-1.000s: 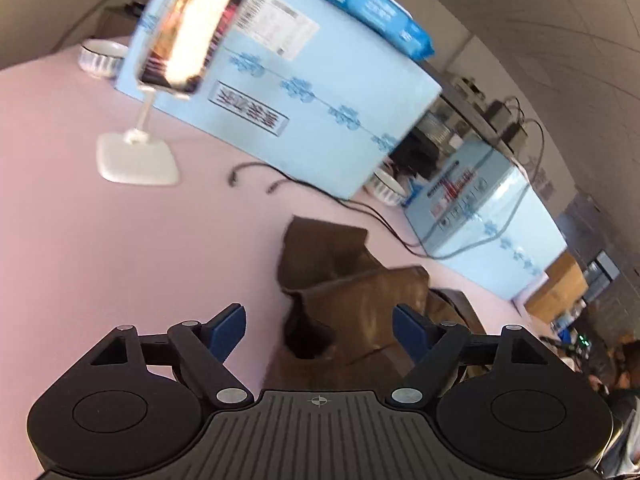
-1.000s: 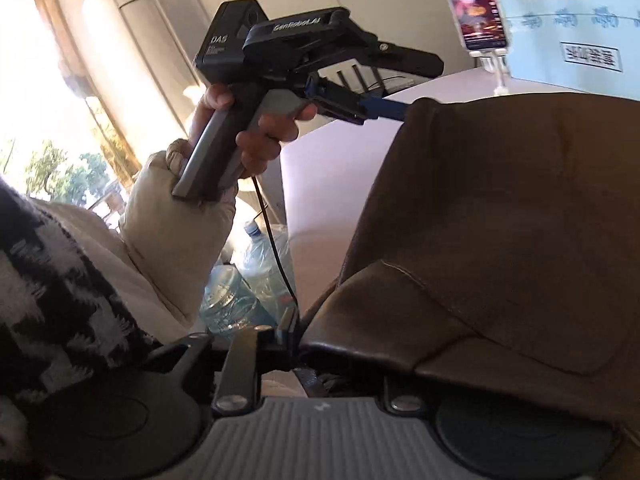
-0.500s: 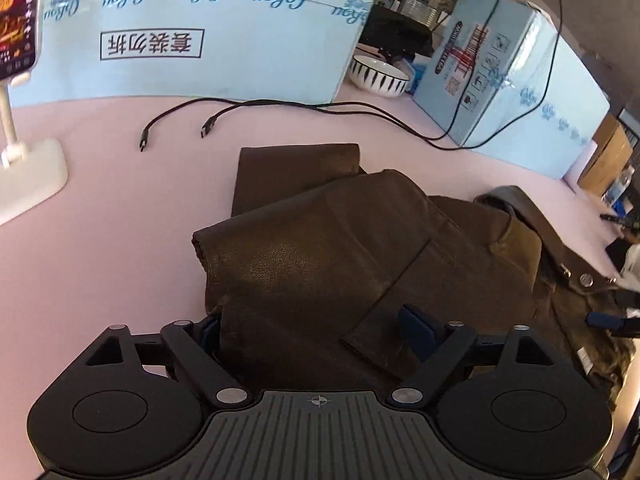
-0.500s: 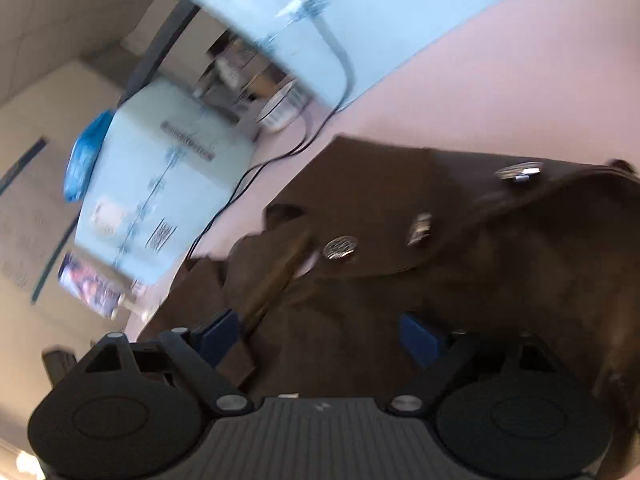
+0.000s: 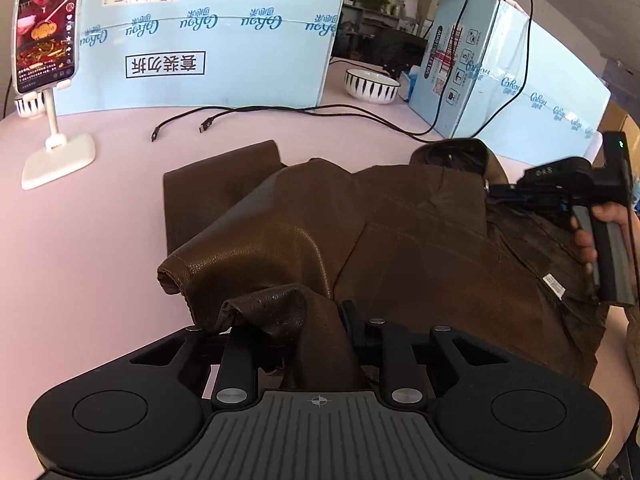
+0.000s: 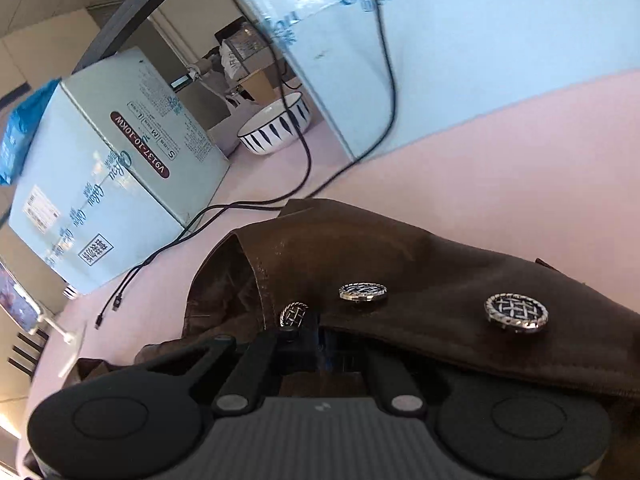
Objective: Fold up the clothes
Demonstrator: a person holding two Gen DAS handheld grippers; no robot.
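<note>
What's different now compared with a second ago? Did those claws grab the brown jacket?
Yes. The left claw, open half a second ago, has shut on a fold of the jacket. The right claw, also open then, has closed on the buttoned edge. The phone stand, cables and bowl stayed put.

Your pink table [image 5: 80, 248], pale blue boxes [image 5: 208, 32] along its far edge, a striped bowl [image 5: 372, 86] between them, black cables [image 5: 280, 110], a phone on its stand [image 5: 44, 28] at your left, cluttered shelves behind.
</note>
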